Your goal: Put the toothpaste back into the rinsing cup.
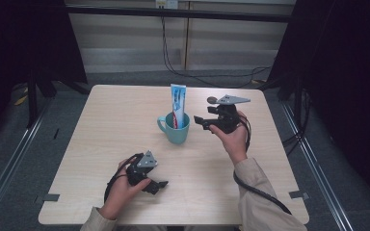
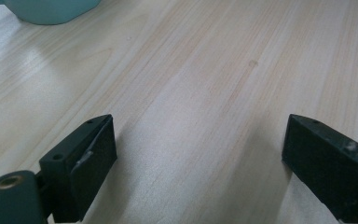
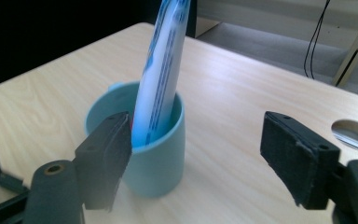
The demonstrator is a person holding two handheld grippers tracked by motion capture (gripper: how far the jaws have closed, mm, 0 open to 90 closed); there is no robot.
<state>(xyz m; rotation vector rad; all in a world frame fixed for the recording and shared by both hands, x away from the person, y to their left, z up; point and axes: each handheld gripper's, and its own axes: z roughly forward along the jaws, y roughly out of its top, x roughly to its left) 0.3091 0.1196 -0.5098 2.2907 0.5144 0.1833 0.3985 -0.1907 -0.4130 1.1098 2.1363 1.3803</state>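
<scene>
A teal mug [image 1: 175, 129] stands near the middle of the light wood table [image 1: 101, 125]. A blue and white toothpaste tube [image 1: 177, 105] stands upright in it, leaning on the rim. My right gripper [image 1: 198, 121] hovers just right of the mug, open, nothing between its jaws. In the right gripper view the mug [image 3: 154, 154] and the tube [image 3: 161, 79] sit close ahead, left of centre. My left gripper [image 1: 160, 186] rests low at the table's front, open over bare wood. The mug's base [image 2: 51, 11] shows at the top left of the left gripper view.
Black cables trail from both grippers; the right one [image 1: 260, 192] runs along the sleeve. A round cable hole [image 3: 354, 133] sits in the tabletop near its edge. Dark curtains and a metal frame stand around the table. Cables [image 1: 197, 72] hang on the floor behind.
</scene>
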